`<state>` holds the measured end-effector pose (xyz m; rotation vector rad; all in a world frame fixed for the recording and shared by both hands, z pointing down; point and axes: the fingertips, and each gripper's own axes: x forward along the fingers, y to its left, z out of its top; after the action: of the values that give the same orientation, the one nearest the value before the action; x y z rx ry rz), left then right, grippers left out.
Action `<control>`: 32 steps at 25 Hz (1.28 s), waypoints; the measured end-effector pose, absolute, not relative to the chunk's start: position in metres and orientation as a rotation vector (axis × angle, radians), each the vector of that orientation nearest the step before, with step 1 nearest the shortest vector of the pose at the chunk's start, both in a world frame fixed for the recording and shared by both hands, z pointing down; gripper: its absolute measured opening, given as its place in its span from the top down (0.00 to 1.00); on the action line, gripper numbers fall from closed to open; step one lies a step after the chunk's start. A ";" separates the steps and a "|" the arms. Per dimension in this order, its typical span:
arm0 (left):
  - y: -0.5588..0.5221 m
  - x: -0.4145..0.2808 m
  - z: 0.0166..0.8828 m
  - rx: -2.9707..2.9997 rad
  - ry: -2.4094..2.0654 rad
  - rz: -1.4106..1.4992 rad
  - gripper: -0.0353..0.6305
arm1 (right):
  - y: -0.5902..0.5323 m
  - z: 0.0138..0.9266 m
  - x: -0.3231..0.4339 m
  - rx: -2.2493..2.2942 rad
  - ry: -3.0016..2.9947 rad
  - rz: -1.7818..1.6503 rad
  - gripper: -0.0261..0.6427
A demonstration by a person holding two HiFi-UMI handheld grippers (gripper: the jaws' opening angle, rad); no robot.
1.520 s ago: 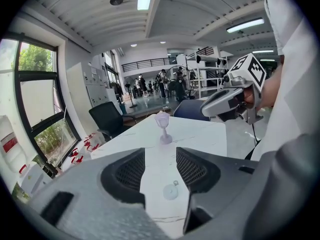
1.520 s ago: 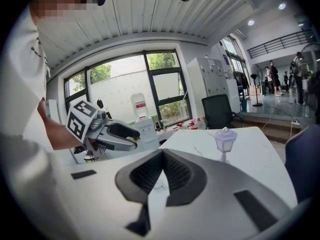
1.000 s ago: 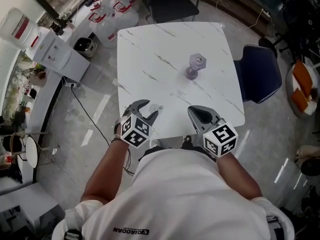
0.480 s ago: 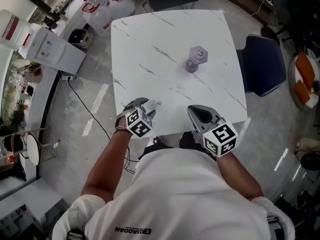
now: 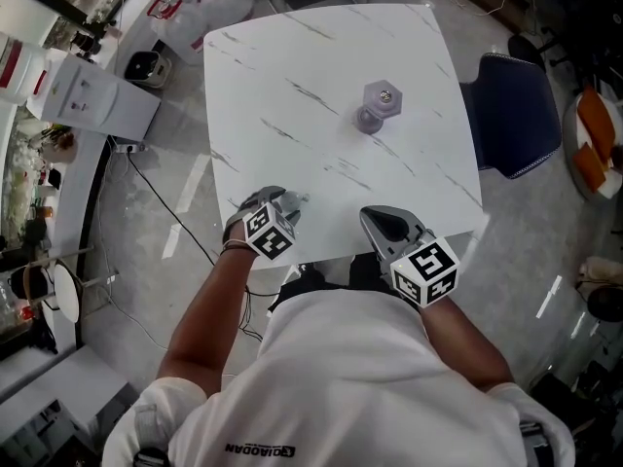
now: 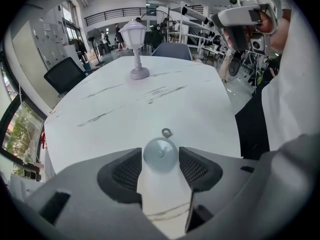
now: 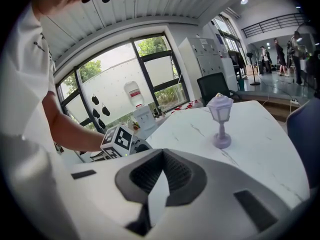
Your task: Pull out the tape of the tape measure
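tape measure (image 6: 160, 155) – small, round and grey – lies flat on the white marbled counter (image 5: 292, 66), close to the edge nearest the person. its little metal ring (image 6: 166, 132) points away from that edge, toward the middle of the counter. the left hand-held gripper (image 5: 280, 200) points steeply down over it. its jaws have just been opening and now stand wide, one ribbed pad on each side of the disc. the tape measure sits between them, and whether the pads touch it cannot be told, but they do not clamp it.

the right hand-held gripper (image 7: 161, 155) hangs over the same near edge, well to the right of the left one. its jaws meet at the tips with nothing between them.

further across the counter, well apart from both, a pale lilac lantern (image 5: 378, 105) stands upright. a dark blue chair (image 5: 511, 115) stands just beside the counter's right side.
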<state>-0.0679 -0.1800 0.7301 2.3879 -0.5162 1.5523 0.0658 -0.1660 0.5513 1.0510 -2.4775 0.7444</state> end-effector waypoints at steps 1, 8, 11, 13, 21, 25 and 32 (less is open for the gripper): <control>-0.180 -0.068 0.732 2.383 -0.512 1.553 0.58 | -0.167 0.552 0.066 1.052 -2.477 0.747 0.95; -0.179 -0.068 0.736 2.331 -0.490 1.464 0.60 | -0.167 0.555 0.071 1.056 -2.473 0.761 0.95; -0.180 -0.068 0.735 2.318 -0.461 1.449 0.60 | -0.166 0.555 0.072 1.061 -2.471 0.761 0.95; -0.181 -0.068 0.734 2.311 -0.447 1.454 0.61 | -0.165 0.555 0.074 1.067 -2.469 0.761 0.95; -0.182 -0.069 0.735 2.312 -0.487 1.489 0.61 | -0.159 0.548 0.078 1.096 -2.471 0.731 0.95; -0.176 -0.075 0.730 2.315 -0.502 1.537 0.61 | -0.159 0.537 0.080 1.128 -2.485 0.705 0.95; -0.182 -0.074 0.686 2.402 -0.568 1.531 0.61 | -0.164 0.517 0.077 1.154 -2.531 0.641 0.95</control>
<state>-0.0739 -0.1825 0.6865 2.4016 -0.5676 1.5310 0.0773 -0.1639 0.5173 1.1536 -2.5309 0.6410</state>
